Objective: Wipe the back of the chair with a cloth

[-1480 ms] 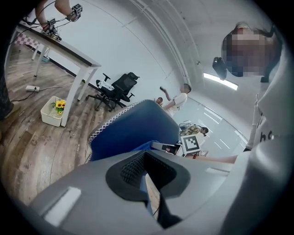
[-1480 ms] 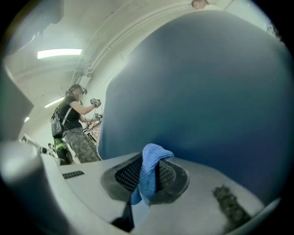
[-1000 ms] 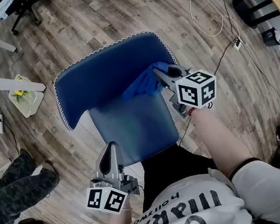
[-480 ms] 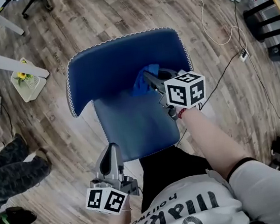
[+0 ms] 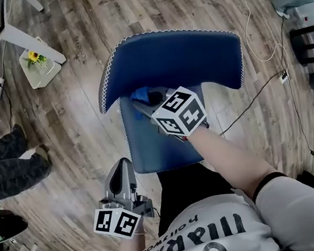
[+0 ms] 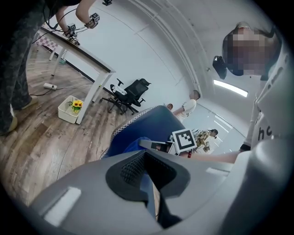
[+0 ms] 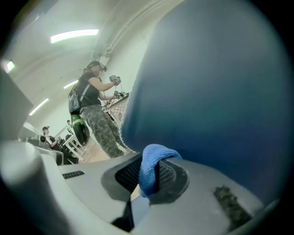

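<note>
Wood floor (image 5: 84, 137) all round. My right tool (image 5: 144, 103) pinches the cloth (image 7: 150, 166) at the chair back (image 5: 182, 55), left end; its length runs rightward. Left tool (image 5: 121, 171) closed, empty.

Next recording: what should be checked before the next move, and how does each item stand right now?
1. Grip on cloth in right gripper jaws: ok.
2. Contact of cloth with chair back: cannot tell, very close.
3. The left gripper has its jaws together, empty, away from the chair back: ok.
4. Room to stroke: ok, most of the chair back lies to the cloth's right.
5. The bystander's legs are apart from the chair back: ok.
</note>
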Demonstrator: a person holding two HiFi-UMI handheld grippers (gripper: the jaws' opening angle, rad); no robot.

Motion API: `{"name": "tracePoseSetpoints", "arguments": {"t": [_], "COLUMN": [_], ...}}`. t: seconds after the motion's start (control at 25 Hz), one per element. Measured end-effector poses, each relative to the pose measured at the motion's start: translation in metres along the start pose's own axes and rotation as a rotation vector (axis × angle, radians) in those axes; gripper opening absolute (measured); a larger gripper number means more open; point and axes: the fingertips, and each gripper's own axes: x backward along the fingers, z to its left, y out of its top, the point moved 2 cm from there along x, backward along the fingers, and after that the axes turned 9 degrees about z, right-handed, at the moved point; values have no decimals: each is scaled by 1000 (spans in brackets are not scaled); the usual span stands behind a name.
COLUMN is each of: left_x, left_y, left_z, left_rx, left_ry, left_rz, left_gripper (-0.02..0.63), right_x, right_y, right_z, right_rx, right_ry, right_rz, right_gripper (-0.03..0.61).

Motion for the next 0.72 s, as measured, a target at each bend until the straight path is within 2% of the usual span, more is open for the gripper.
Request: {"name": "tracePoseSetpoints", "arguments": {"t": [0.12, 0.24, 0.44, 0.72], "left_x": [3, 1, -16, -48], "left_y": [2, 3, 6, -1], "left_z": [11, 16, 11, -24], "left_rx": [12, 8, -20, -83], "left_ry": [12, 10, -22, -96], "left_rz": [-2, 7, 43, 111], "left_gripper": [8, 8, 8, 8], "right_x": [-15, -21, 6, 89], "right_y": [12, 15, 5, -44], "right_z": [20, 16, -28, -103], "right_rx": [110, 131, 5, -272], "right_ry": [43, 30, -73, -237], "right_rz": [-8, -3, -47, -160], "right_gripper": [34, 34, 34, 34]}}
